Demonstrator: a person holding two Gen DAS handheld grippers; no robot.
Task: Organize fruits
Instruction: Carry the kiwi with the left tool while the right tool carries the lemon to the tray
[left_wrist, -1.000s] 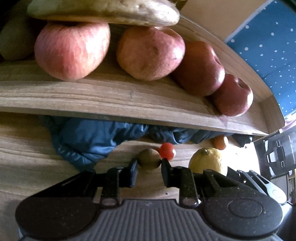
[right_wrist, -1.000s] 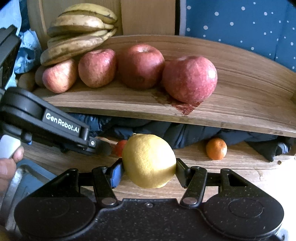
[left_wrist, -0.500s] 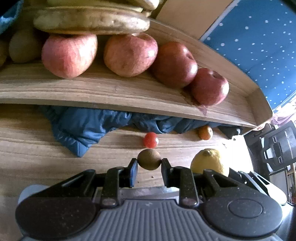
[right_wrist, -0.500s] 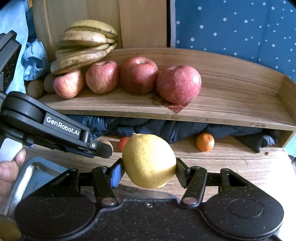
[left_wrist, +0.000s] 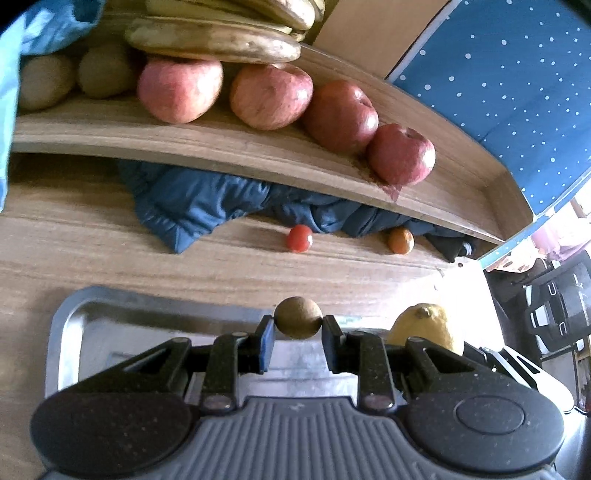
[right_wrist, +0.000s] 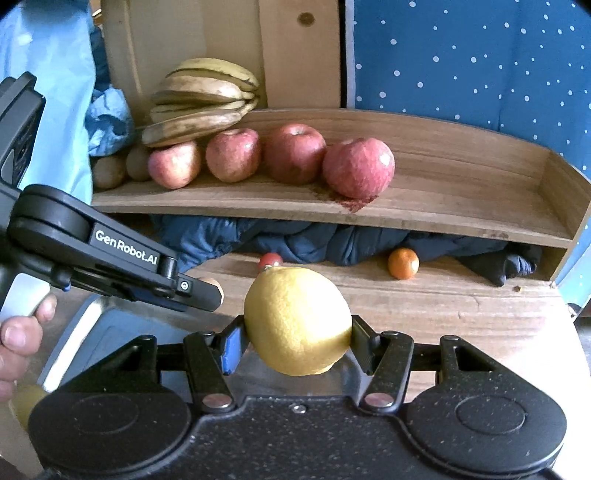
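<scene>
Left hand-held gripper (left_wrist: 297, 328) clamped narrow on small brown kiwi (left_wrist: 298, 316), right hand-held gripper (right_wrist: 297, 345) clamped wider on big yellow lemon (right_wrist: 297, 319); both above metal tray (left_wrist: 110, 317) on wooden table (left_wrist: 92, 251).

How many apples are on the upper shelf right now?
4, in a row on the shelf: one under the bananas, then, and the rightmost. None looks hidden.
</scene>
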